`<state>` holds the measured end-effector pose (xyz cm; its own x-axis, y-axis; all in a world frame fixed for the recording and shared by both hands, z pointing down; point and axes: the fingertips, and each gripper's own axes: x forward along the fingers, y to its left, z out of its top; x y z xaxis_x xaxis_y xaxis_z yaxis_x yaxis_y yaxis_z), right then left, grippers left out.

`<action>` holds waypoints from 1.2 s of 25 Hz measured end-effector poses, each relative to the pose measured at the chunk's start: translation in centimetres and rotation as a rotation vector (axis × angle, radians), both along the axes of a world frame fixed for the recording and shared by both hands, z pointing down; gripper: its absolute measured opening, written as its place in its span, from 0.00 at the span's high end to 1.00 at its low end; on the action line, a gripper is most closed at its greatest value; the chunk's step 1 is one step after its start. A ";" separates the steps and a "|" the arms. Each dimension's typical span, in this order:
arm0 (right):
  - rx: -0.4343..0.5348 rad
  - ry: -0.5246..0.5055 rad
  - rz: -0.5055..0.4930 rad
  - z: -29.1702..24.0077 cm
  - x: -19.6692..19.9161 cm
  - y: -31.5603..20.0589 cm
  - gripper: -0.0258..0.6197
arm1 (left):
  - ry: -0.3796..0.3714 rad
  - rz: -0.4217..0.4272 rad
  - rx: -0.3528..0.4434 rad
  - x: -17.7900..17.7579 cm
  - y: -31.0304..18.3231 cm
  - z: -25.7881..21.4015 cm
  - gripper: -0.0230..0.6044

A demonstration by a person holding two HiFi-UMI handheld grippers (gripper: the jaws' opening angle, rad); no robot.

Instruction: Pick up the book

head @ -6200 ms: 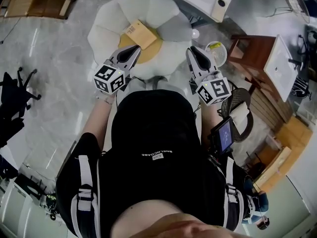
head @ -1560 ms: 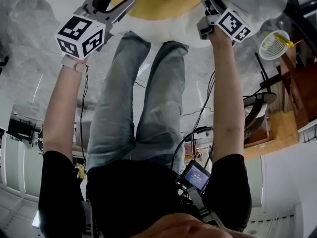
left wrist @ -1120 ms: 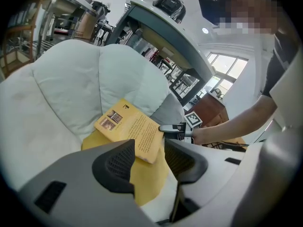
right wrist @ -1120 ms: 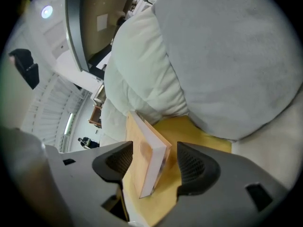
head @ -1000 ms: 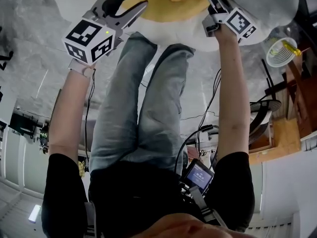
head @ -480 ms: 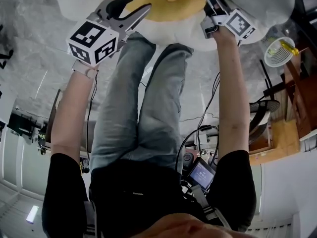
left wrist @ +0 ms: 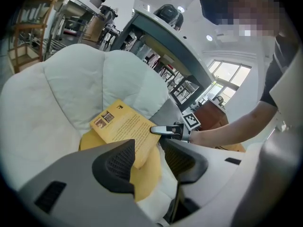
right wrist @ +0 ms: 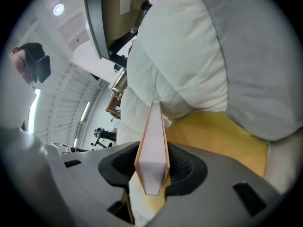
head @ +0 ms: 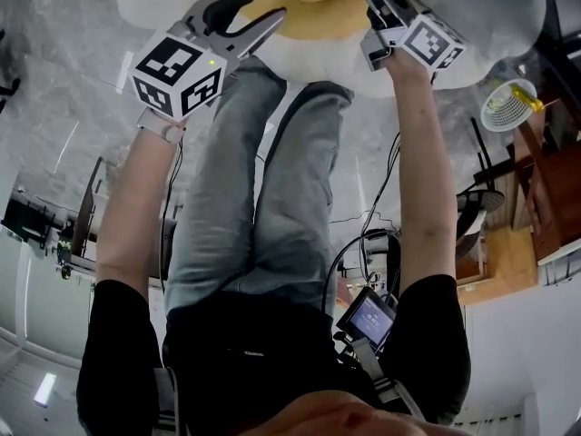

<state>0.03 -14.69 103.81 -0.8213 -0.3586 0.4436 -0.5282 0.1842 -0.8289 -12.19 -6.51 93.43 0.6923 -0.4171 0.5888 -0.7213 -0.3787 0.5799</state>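
Jaws of my right gripper have just been closing and now pinch the book by its edge, over the yellow cushion on the white chair. My left gripper hangs beside, jaws apart, empty. Grasp looks made; lift next.

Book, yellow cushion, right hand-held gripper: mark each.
book [left wrist: 124,126], left gripper view, middle of cover.
yellow cushion [right wrist: 222,136], right gripper view, bare patch beside the book.
right hand-held gripper [left wrist: 157,130], left gripper view, jaw tips.

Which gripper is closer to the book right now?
Right. The right gripper has just been closing its jaws, which now clamp the book by its edge. The left gripper is open and empty, short of the book.
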 end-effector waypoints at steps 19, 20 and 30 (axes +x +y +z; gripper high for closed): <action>-0.156 -0.111 0.199 -4.3 1.6 0.8 0.70 | -0.018 -0.037 0.003 -0.9 2.5 -1.5 0.67; -0.155 -0.117 0.205 -4.8 1.7 0.9 0.70 | -0.017 -0.041 0.005 -0.9 2.7 -1.9 0.67; -0.143 -0.192 0.204 -10.8 2.8 1.5 0.70 | -0.013 -0.062 0.026 1.4 3.8 -5.0 0.67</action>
<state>2.83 -13.19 93.01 -0.8125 -0.4700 0.3449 -0.3732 -0.0351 -0.9271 -10.82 -2.66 88.42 0.6572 -0.4740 0.5860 -0.7511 -0.3478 0.5611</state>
